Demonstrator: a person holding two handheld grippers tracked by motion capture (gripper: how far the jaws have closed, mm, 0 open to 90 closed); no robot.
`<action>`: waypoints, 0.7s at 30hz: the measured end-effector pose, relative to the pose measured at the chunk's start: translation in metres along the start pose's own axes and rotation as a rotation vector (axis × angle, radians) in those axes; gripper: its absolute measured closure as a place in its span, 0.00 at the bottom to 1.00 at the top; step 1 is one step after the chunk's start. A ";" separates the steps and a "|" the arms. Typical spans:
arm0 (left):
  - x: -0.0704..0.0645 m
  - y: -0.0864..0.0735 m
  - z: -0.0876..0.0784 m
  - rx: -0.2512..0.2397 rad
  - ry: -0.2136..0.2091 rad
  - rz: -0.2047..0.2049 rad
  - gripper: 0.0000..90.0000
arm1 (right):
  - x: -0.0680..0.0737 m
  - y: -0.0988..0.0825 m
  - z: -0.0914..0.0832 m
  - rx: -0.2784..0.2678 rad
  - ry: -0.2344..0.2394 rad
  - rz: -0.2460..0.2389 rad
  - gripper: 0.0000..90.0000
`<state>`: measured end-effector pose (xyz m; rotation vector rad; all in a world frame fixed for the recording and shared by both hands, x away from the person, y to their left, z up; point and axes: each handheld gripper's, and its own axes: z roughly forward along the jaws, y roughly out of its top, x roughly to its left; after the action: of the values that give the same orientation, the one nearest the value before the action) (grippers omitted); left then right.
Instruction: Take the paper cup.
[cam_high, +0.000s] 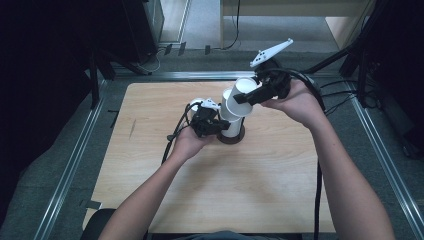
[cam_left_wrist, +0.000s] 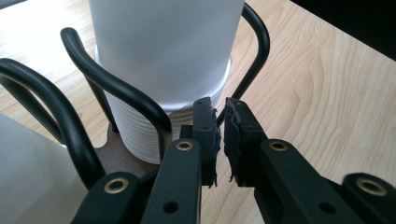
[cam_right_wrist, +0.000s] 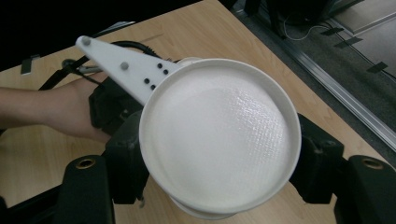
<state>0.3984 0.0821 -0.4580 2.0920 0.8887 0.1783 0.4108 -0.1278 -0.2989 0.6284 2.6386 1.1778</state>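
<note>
my right gripper (cam_high: 254, 95) clamps a white paper cup (cam_right_wrist: 219, 140) between its jaws, tilted, above the stack of cups (cam_high: 231, 124). that stack stands in a black wire holder (cam_left_wrist: 93, 84) on the wooden tabletop (cam_high: 260, 170). my left gripper (cam_high: 215, 125) sits beside the holder, jaws nearly closed on nothing.

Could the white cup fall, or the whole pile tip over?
Maybe. The right tool pinches one tilted white cup by its sides above the cup stack, so a squashed cup might slip out. The left tool, nearly shut, sits beside the black wire holder; bumping it could rock the stack.
</note>
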 end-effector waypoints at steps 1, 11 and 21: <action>0.000 0.000 0.000 0.002 -0.009 -0.002 0.90 | 0.002 -0.002 -0.002 0.003 0.004 -0.002 0.35; -0.003 -0.004 -0.004 0.020 -0.068 0.023 0.84 | 0.015 -0.044 -0.008 0.004 0.038 0.015 0.35; -0.006 -0.015 -0.017 0.023 -0.101 0.046 0.71 | 0.027 -0.081 -0.003 0.014 0.067 0.013 0.36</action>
<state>0.3790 0.0956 -0.4570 2.1241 0.7861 0.0859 0.3609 -0.1657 -0.3574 0.6198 2.7049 1.2050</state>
